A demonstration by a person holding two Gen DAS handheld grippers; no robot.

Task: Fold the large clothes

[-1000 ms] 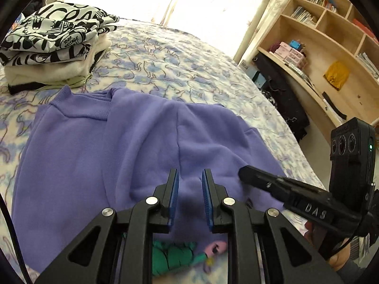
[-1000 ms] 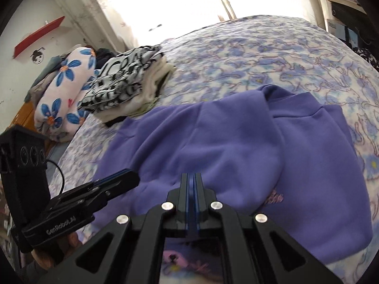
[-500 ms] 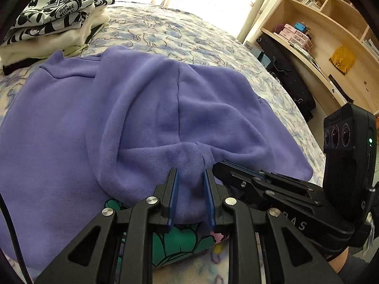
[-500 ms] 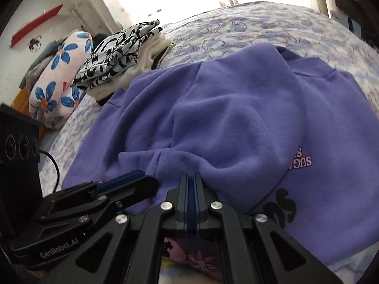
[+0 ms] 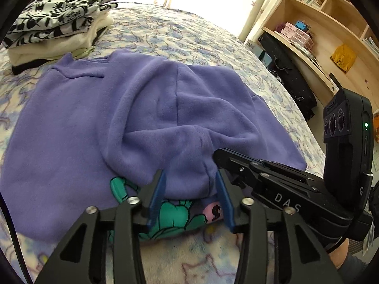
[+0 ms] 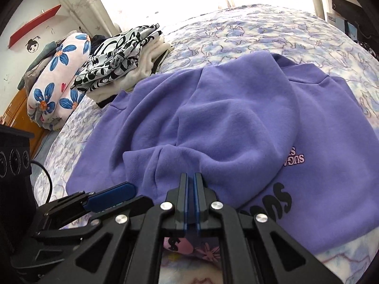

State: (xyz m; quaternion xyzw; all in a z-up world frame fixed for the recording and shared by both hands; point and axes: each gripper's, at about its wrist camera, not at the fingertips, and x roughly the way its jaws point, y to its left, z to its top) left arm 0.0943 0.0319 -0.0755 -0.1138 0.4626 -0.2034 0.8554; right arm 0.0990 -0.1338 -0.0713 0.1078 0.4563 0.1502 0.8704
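The purple sweatshirt [image 5: 146, 108] lies across the centre of the bed [image 5: 180, 30]. The left tongs [image 5: 189, 184] stand spread around its bunched sleeve cuff; the right tongs [image 6: 190, 184] are pinched closed on that cuff. Folded clothes [image 5: 59, 26] sit upper left.

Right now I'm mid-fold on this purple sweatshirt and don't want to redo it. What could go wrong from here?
1. The left gripper is open around the folded purple sweatshirt, while the right gripper is shut on it; pulling one-sided could skew the fold.
2. The layer under the grippers is bunched and creased, which may get pressed in.
3. The folded stack sits close behind; pushing forward could nudge it.
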